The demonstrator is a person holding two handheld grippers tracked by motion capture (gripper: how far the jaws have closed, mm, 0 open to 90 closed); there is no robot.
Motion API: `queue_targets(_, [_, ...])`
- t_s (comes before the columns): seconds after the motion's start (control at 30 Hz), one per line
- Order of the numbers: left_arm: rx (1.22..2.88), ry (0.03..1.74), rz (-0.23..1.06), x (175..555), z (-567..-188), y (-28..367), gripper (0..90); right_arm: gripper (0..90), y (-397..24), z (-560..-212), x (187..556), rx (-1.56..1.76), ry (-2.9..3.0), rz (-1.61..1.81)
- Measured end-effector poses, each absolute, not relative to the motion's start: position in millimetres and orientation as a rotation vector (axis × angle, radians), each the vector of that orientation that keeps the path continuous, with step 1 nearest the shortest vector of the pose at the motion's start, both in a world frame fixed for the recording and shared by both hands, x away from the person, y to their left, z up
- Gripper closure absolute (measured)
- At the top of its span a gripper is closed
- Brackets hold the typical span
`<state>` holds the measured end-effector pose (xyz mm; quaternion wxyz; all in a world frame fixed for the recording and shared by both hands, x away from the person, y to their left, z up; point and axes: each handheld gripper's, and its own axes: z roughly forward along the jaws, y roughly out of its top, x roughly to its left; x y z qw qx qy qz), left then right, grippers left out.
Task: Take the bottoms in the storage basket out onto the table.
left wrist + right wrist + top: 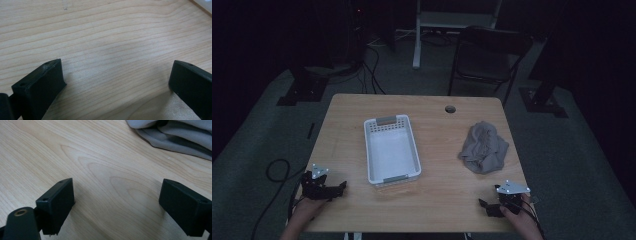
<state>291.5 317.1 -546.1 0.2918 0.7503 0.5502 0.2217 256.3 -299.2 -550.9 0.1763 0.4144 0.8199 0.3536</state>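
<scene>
1. High view, nearest edge: two hands come in from the bottom, each holding a gripper that rests low on the bench (437, 200) near its front corners. The left gripper (341, 187) sits at the front left, the right gripper (483, 206) at the front right, well apart from each other.
2. Left gripper view: the jaws stand wide apart over bare, pale wood with fine straight grain, and nothing lies between them. A sliver of the white basket (203, 3) shows at the top right corner.
3. Right gripper view: the jaws are likewise spread wide over bare wood with looping grain. The grey cloth (175, 135) lies beyond them at the top right, not touching either jaw.
4. Mid-bench: the basket (369, 150), white, rectangular and empty, sits slightly left of centre, its long side running away from the person. The cloth (484, 147) lies crumpled to the right of it, near the right edge.
5. Far edge: a round cable hole (450, 109) is cut in the bench top.
6. Room beyond: it is dim, with a grey floor, a dark folding chair (487, 55), a white stand (417, 35) and black cables (372, 70) trailing on the floor.
</scene>
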Motion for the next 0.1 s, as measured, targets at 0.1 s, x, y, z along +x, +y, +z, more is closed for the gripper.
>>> queue_targets(0.1, [2.000,1.466,0.591,291.5,-546.1,317.0,0.4,12.3,-299.2,-550.9,256.3,1.172,2.322,1.001])
